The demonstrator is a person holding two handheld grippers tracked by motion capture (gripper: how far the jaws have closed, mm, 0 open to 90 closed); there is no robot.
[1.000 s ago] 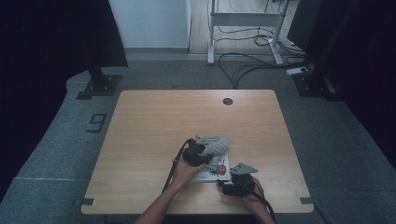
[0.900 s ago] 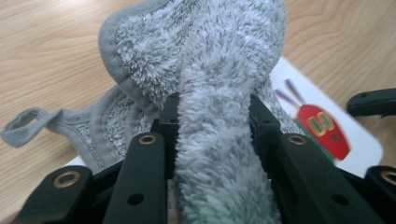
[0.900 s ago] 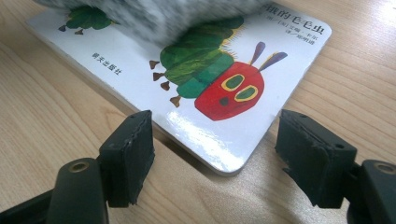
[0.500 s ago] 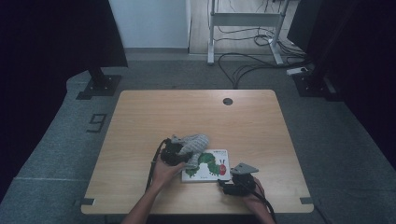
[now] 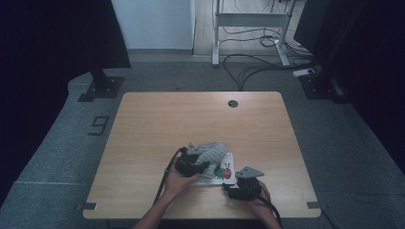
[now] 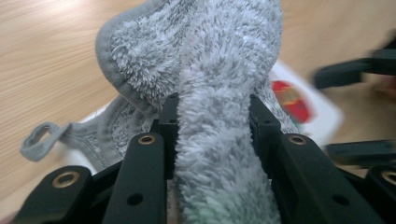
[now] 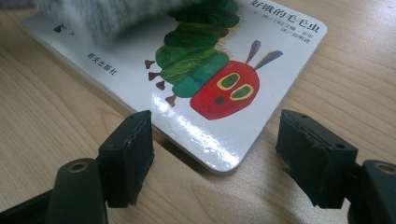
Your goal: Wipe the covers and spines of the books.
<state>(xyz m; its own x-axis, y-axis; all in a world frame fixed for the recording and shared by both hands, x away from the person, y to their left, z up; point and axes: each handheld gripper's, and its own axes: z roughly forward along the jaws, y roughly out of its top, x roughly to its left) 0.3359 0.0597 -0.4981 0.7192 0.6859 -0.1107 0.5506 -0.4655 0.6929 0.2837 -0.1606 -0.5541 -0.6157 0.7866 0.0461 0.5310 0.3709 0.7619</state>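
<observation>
A white picture book (image 7: 210,70) with a green and red caterpillar on its cover lies flat on the wooden table (image 5: 191,119) near the front edge. My left gripper (image 6: 212,107) is shut on a fluffy grey towel (image 6: 224,70), and the bunched cloth rests on the book's left part (image 5: 210,153). A small hanging loop trails from the towel's edge. My right gripper (image 7: 215,140) stands open low over the table, one jaw on each side of the book's near corner, not touching it. In the high view it sits just right of the book (image 5: 224,172).
The far half and left side of the table are bare wood, with a round cable hole (image 5: 232,103) near the back edge. Dark monitor stands, a desk frame and floor cables lie beyond the table.
My left gripper swung left with the towel, uncovering the book, and has come back right so the cloth lies over the book's left part again. The right gripper has stayed put.
</observation>
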